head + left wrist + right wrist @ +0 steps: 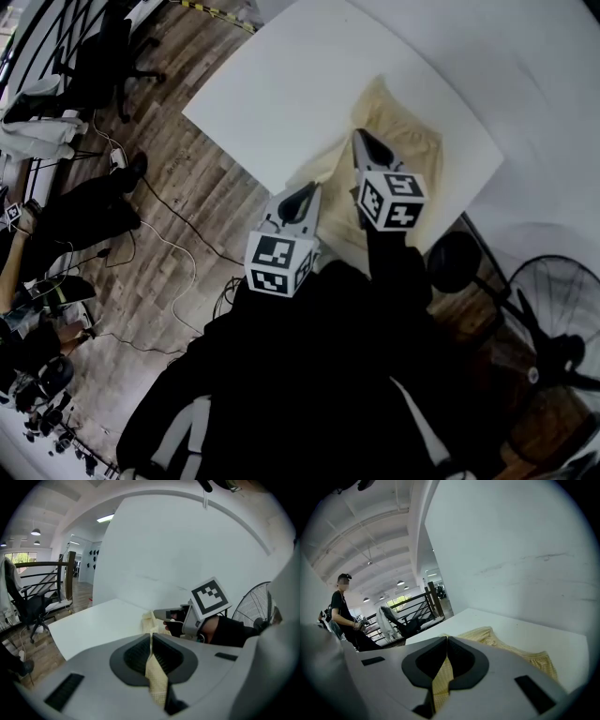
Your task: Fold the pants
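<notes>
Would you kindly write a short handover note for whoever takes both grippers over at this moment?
Left gripper: shut on a strip of the yellow pants.
Right gripper: shut on the pants too.
Pants: bunched on the white table, near the person's edge.
Done: both grips taken.
To do: no neat fold shows yet; probably carry the gripped edge over, lay it flat, release.

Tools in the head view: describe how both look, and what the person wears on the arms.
Both the left tool and right tool have light grey bodies tapering to pointed jaws with dark ribbed pads. Each carries a white cube with black square markers. The sleeves are black.
</notes>
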`<action>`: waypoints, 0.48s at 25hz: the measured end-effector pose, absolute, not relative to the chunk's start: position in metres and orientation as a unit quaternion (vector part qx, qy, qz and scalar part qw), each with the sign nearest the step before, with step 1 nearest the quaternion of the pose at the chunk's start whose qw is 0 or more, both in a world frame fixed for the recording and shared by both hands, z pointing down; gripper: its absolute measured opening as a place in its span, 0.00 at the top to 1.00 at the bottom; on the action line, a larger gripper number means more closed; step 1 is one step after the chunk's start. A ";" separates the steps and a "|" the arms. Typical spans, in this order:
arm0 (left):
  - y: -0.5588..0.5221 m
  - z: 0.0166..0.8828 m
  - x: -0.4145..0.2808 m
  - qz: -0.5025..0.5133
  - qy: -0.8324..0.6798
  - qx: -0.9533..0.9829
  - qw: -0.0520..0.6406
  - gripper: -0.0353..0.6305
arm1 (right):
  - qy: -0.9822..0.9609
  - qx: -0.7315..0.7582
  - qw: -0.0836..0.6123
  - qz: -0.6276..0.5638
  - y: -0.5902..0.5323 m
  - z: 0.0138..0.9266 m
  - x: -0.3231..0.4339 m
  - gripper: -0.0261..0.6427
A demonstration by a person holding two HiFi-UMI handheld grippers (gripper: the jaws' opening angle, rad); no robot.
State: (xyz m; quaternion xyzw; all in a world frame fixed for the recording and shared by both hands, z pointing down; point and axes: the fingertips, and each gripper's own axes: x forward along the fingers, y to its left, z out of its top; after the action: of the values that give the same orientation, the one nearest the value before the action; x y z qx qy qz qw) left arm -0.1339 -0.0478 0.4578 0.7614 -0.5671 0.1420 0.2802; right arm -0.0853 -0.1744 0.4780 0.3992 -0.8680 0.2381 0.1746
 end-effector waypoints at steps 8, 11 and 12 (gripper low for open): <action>-0.036 0.446 -0.109 0.146 -0.544 0.781 0.269 0.92 | -0.860 0.418 0.162 0.244 -0.162 0.471 -0.059 0.95; -0.032 0.443 -0.097 0.148 -0.533 0.790 0.265 0.92 | -0.857 0.425 0.156 0.247 -0.157 0.469 -0.047 0.95; -0.030 0.443 -0.093 0.150 -0.529 0.793 0.264 0.92 | -0.856 0.427 0.154 0.248 -0.155 0.469 -0.044 0.95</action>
State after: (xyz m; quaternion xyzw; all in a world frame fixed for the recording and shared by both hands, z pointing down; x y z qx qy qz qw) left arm -0.0929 -0.0299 0.4430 0.7925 -0.5289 0.1495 0.2641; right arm -0.0439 -0.1550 0.4687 0.4271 -0.8557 0.2481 0.1541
